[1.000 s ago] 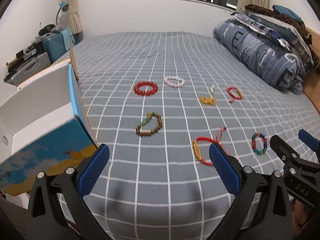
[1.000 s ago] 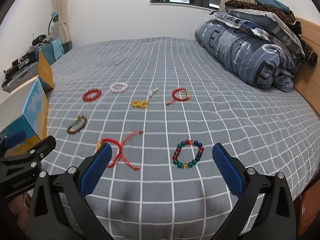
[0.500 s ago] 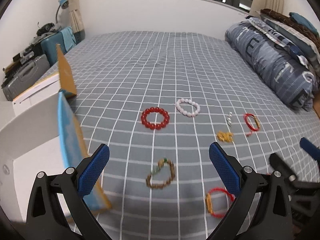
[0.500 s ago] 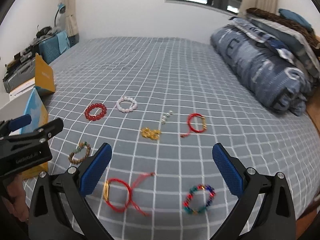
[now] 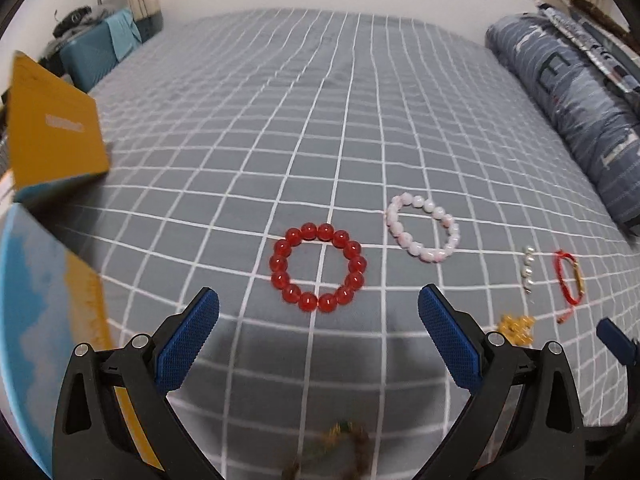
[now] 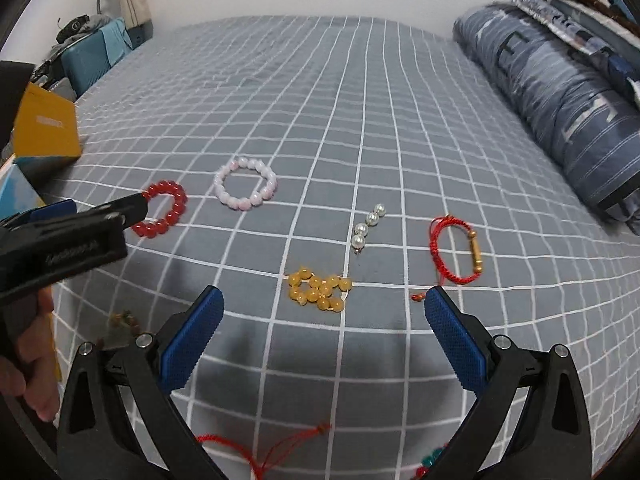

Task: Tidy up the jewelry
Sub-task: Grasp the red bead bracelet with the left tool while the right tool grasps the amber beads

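Observation:
Bracelets lie spread on the grey checked bedspread [image 5: 320, 128]. My left gripper [image 5: 318, 316] stands open just short of a red bead bracelet [image 5: 318, 272], nothing between its fingers. To its right lie a pink-white bead bracelet [image 5: 422, 234], a short pearl string [image 5: 528, 272], a yellow bead cluster [image 5: 516, 326] and a red cord bracelet with a gold tube [image 5: 570, 280]. My right gripper [image 6: 324, 320] is open, hovering just before the yellow bead cluster [image 6: 320, 286], with the pearl string [image 6: 368, 226] and red cord bracelet [image 6: 456, 250] beyond. The left gripper body [image 6: 68, 240] partly covers the red bead bracelet [image 6: 166, 210].
An open blue and yellow box [image 5: 44, 312] stands at the left edge, its yellow lid [image 5: 52, 140] raised. A folded striped quilt [image 6: 560, 92] lies along the right. A brown bead bracelet [image 5: 344, 448] and another red cord bracelet [image 6: 260, 452] lie close under the grippers.
Both grippers have moved forward and lower over the bed. The red bead bracelet now sits just ahead of the left jaws, the yellow cluster ahead of the right. Both stayed open.

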`<action>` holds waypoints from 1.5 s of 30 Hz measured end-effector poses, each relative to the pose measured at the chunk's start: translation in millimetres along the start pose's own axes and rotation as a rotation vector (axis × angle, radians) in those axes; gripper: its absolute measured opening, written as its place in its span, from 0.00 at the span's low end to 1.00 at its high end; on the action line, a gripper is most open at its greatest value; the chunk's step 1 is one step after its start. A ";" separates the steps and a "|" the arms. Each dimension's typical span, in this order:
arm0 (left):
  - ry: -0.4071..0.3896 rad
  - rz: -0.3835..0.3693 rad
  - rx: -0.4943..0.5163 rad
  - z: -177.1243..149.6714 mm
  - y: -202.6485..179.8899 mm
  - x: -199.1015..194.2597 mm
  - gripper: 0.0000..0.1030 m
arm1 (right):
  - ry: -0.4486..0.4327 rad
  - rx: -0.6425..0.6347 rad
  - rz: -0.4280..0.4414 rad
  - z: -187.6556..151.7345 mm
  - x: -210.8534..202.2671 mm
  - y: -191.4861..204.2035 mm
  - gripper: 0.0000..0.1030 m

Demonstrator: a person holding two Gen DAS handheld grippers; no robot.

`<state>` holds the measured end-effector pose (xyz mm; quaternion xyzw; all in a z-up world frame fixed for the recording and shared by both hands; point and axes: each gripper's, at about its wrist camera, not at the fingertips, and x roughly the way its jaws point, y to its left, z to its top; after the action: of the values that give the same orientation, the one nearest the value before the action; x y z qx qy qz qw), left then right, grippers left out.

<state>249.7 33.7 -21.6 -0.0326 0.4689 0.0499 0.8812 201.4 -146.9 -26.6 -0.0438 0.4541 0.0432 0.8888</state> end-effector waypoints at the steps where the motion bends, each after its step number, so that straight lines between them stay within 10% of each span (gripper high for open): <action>1: 0.008 0.004 0.002 1.0 -0.3 6.4 0.95 | 0.005 0.002 -0.001 1.5 3.6 -1.7 0.94; 18: 0.104 0.013 -0.003 2.8 9.4 67.6 0.94 | 0.122 0.024 0.018 0.2 59.2 -5.2 0.78; 30: 0.086 -0.007 0.011 -4.5 -4.9 56.9 0.56 | 0.116 0.025 0.051 4.2 59.4 -5.9 0.36; 33: 0.081 -0.011 0.003 -3.6 -1.9 54.4 0.31 | 0.112 0.022 0.055 3.7 58.9 -6.3 0.17; 37: 0.079 -0.047 -0.001 -1.6 2.0 51.1 0.13 | 0.109 0.041 0.068 3.1 56.7 -9.0 0.14; 45: 0.065 -0.056 0.016 -0.4 2.1 47.0 0.13 | 0.095 0.060 0.069 4.6 50.5 -13.5 0.10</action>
<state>275.2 38.5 -60.8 -0.0404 0.4964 0.0206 0.8669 236.2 -158.0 -64.3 -0.0034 0.4982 0.0580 0.8651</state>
